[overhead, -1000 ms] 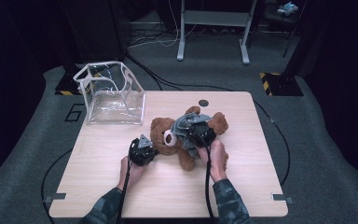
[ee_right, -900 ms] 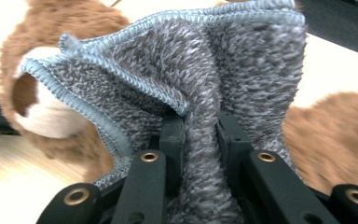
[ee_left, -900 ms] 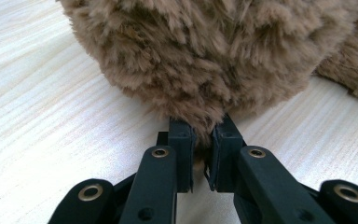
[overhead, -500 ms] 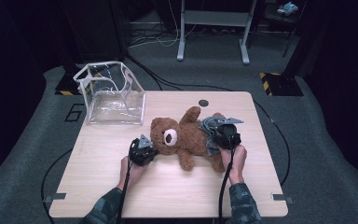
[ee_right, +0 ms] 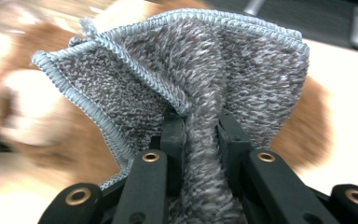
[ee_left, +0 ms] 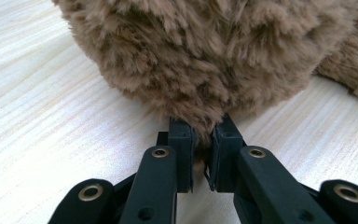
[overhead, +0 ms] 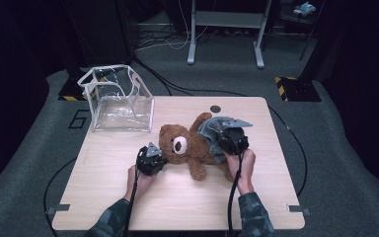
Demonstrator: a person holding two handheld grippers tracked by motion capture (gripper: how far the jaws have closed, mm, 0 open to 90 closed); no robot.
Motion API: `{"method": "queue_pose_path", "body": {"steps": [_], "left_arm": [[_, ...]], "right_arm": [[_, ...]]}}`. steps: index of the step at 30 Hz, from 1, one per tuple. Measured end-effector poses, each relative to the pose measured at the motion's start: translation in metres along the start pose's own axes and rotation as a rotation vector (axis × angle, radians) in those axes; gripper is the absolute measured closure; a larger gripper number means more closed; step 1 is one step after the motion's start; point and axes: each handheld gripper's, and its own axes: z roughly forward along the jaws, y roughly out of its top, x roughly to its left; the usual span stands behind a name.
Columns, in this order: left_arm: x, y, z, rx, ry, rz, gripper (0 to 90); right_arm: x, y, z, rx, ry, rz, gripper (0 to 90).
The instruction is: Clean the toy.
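I see a dark room with grey carpet, cables running across it and a metal stand's legs point(overhead: 225, 37) at twelve o'clock beyond the light wooden tabletop point(overhead: 177, 197). On the tabletop's ten o'clock corner sits a clear plastic box point(overhead: 117, 100) with white edging, open and tilted. A small dark disc point(overhead: 215, 108) lies near the far edge at about one o'clock.

At the centre lies a brown teddy bear point(overhead: 190, 148) on its back, head toward nine o'clock. My left tool point(ee_left: 200, 154), at the bear's eight o'clock, is nearly closed, its jaws pinching a tuft of fur at the edge of the bear's head point(ee_left: 200, 60), low against the wood. My left hand point(overhead: 139, 178) holds it from six o'clock.

My right tool point(ee_right: 200, 135) sits over the bear's body at three o'clock, jaws clamped on a bunched fold of grey knitted cloth point(ee_right: 186, 70) with a stitched pale-blue hem, the cloth point(overhead: 212, 131) draped on the bear's torso. My right hand point(overhead: 242, 165) grips that tool from below.
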Motion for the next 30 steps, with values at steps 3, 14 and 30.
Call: {"method": "queue_pose_path", "body": {"steps": [3,14,30], "left_arm": [[0.000,0.000,0.000,0.000,-0.002,0.000,81.7],[0.000,0.000,0.000,0.000,-0.004,0.001,81.7],[0.000,0.000,0.000,0.000,-0.003,0.002,81.7]], "right_arm": [[0.026,0.010,0.012,0.005,0.052,-0.050,75.7],[0.043,0.008,0.040,0.072,0.045,-0.096,76.0],[-0.039,-0.029,0.024,0.107,-0.102,0.095,75.8]]}}
